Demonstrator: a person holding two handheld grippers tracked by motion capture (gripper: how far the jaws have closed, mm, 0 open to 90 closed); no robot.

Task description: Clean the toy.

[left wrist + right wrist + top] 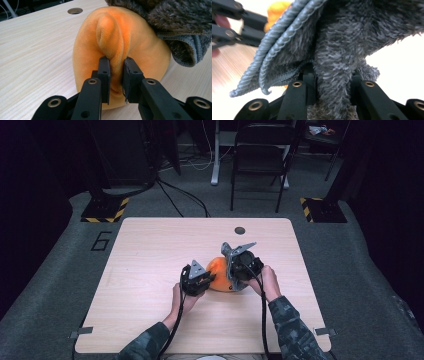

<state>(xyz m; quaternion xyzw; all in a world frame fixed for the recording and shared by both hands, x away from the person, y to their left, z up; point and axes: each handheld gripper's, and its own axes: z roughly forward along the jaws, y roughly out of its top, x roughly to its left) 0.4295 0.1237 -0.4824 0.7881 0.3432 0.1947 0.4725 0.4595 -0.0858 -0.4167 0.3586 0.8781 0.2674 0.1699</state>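
An orange plush toy (pixel 218 272) lies near the middle of the light wooden table (pixel 150 250). My left gripper (pixel 116 72) is shut on a raised fold of the orange plush (pixel 112 37), pinching it between both jaws. A grey fuzzy cloth (pixel 175 22) with a ribbed hem rests against the plush's right side. My right gripper (pixel 333 80) is shut on a bunch of that grey cloth (pixel 337 50). In the high view the left gripper (pixel 196 279) sits left of the plush and the right gripper (pixel 241 265) sits over its right side.
A round cable hole (pixel 239 230) lies near the table's far edge. A black folding chair (pixel 260 160) stands on the grey floor beyond the table. Yellow-black striped stand bases (pixel 102 210) flank the far corners. The other gripper's black arm (pixel 234 22) shows at upper left.
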